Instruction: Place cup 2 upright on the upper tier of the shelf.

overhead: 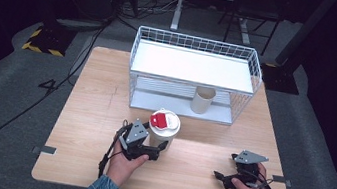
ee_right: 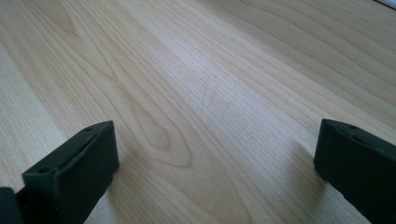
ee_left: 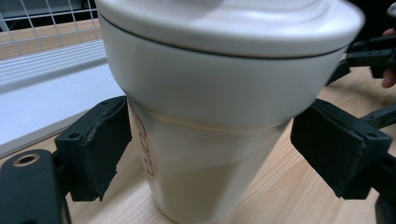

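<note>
Pale wood table [overhead: 102,115], cream paper cup [overhead: 163,130] upright near its centre, white lid with red tab on top. Seen from the high view, left gripper [overhead: 160,150] at about 7 o'clock of the cup, close in, held by the left hand [overhead: 121,164]. In the left gripper view, cup [ee_left: 210,140] between the two black jaws, left pad [ee_left: 100,144] at the cup wall or just off it, right pad [ee_left: 336,144] standing clear of the narrow lower wall (jaws slightly parted, no firm squeeze visible). White wire basket shelf [overhead: 194,43] at 12 o'clock of the cup, a second lidless cup [overhead: 202,100] on its lower tier. Right gripper [overhead: 219,175] well apart at 4 o'clock, low over the table, jaws wide apart in the right gripper view [ee_right: 215,158], nothing between them but bare wood [ee_right: 196,70].
</note>
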